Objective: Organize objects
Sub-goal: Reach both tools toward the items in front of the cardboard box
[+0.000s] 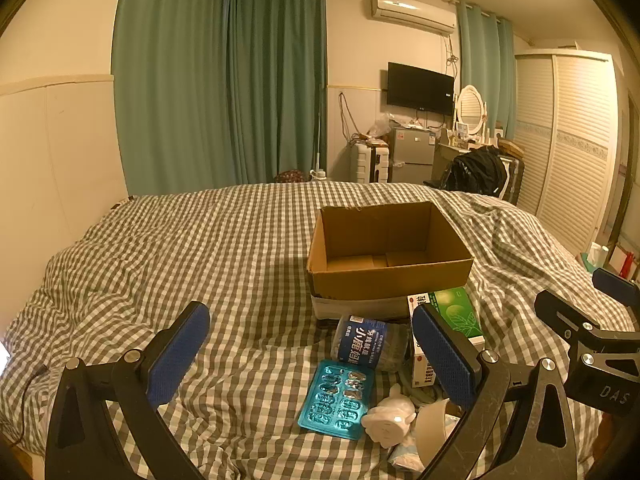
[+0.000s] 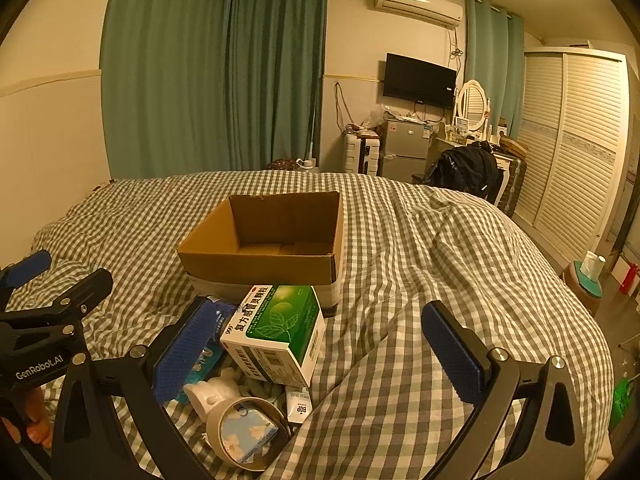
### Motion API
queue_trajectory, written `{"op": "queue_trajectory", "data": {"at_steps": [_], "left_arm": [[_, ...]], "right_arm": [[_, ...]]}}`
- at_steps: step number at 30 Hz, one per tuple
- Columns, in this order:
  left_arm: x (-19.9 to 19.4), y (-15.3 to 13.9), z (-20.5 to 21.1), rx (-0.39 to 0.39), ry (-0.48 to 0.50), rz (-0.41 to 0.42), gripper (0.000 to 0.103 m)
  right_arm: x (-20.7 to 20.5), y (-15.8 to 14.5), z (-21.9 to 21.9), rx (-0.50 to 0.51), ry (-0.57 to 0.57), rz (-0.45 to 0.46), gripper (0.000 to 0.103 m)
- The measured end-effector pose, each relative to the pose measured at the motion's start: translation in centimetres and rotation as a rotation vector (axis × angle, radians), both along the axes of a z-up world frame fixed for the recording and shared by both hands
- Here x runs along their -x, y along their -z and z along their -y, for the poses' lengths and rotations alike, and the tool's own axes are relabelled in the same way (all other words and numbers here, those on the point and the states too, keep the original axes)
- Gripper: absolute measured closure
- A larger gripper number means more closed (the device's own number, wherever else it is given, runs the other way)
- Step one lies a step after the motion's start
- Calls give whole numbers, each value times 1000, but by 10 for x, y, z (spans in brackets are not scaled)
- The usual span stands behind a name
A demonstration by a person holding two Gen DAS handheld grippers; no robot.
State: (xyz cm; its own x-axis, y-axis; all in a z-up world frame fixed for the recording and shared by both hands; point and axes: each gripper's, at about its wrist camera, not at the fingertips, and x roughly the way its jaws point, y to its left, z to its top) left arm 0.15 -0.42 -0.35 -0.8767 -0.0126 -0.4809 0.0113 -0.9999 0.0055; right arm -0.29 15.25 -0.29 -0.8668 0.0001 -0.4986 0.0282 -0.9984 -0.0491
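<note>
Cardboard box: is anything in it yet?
No, the cardboard box shows only its bare floor, while the medicine carton and tape roll lie on the bedspread before it.

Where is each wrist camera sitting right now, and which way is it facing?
Left wrist: low over the checked bed, facing the cardboard box; its open left gripper and the right gripper show.
Right wrist: further right, same heading; its open right gripper shows, straddling the green medicine box.
Shared: box, medicine box, curtains, TV.
</note>
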Motion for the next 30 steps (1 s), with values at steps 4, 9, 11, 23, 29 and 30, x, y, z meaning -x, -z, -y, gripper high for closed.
{"op": "queue_trajectory", "data": {"at_steps": [4, 9, 11, 23, 29, 30], "left_arm": [[0, 0, 1, -1, -2, -1, 0], [0, 0, 1, 2, -4, -1, 0], [-1, 0, 1, 3, -4, 0, 0], [0, 4, 3, 7, -6, 7, 0], [0, 5, 4, 10, -7, 1, 0], [0, 5, 4, 10, -7, 0, 0]], "right_arm": [[-2, -1, 1, 0, -9, 0, 0], [-1, 0, 2, 2, -13, 2, 0], [-1, 0, 2, 3, -18, 5, 0], [-1, 3, 4, 5, -31, 11, 0], [-2, 2, 5, 3, -34, 10, 0], [-2, 2, 5, 3, -34, 9, 0]]}}
